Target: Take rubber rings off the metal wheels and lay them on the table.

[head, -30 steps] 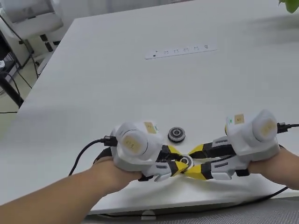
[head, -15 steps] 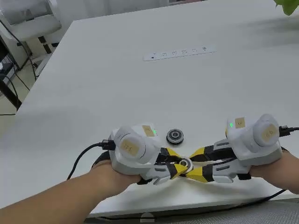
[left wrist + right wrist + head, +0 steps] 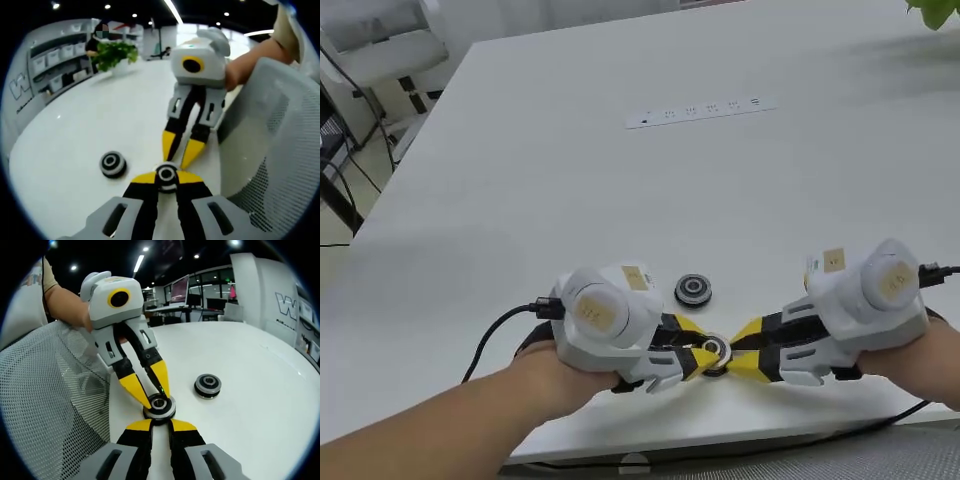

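Note:
A small metal wheel with a black rubber ring (image 3: 716, 349) (image 3: 166, 172) (image 3: 160, 405) is held between the two grippers, close to the front edge of the white table (image 3: 570, 180). My left gripper (image 3: 703, 352) (image 3: 166, 182) (image 3: 152, 396) is shut on it from the left. Facing it from the right, my right gripper (image 3: 730, 360) (image 3: 161, 424) (image 3: 176, 159) has its yellow tips pressed together on the ring's rim. A second wheel with its black ring (image 3: 694, 290) (image 3: 113, 164) (image 3: 208, 384) lies flat on the table just beyond them.
A white power strip (image 3: 700, 110) lies far back on the table. A black cable (image 3: 495, 335) trails from the left gripper over the front edge. A grey mesh chair (image 3: 50, 390) (image 3: 270, 130) stands at that edge, and a green plant (image 3: 115, 52) at the far corner.
The right gripper's jaws, spread a second ago, have come together on the wheel. The left gripper kept its hold, and the second wheel stayed put.

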### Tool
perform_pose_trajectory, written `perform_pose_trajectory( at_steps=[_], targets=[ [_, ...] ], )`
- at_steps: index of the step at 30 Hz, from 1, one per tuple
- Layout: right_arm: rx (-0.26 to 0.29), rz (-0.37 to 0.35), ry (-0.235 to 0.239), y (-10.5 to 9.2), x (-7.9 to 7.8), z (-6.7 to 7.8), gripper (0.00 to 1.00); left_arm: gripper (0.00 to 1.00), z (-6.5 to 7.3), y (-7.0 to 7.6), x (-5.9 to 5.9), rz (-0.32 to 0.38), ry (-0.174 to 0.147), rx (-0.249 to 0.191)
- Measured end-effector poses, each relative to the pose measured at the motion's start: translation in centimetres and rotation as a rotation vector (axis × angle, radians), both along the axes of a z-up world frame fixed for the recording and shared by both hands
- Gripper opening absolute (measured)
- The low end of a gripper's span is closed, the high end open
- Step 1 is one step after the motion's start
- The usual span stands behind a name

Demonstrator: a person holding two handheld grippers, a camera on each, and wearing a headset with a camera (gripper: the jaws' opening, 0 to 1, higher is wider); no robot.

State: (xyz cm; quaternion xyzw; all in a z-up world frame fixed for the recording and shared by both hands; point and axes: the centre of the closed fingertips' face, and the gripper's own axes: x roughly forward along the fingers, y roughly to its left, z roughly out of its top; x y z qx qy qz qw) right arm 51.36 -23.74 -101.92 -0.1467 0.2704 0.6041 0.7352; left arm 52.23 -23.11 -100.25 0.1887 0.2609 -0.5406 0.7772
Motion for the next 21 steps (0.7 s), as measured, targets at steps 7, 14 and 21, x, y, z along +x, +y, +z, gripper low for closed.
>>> perform_pose_trajectory(
  at_steps=[7, 14, 21],
  targets=[
    [-0.004, -0.033, 0.026, -0.16, 0.26, -0.1, 0.01, 0.13, -0.04, 0.03, 0.02, -0.001, -0.004, 0.002],
    [0.003, -0.075, 0.066, -0.33, 0.41, -0.04, 0.0, 0.13, -0.08, 0.06, 0.05, 0.001, -0.007, 0.008],
    [0.049, -0.147, 0.137, -0.65, 0.72, 0.36, 0.0, 0.13, -0.1, 0.06, 0.07, 0.001, -0.015, 0.017]
  ],
)
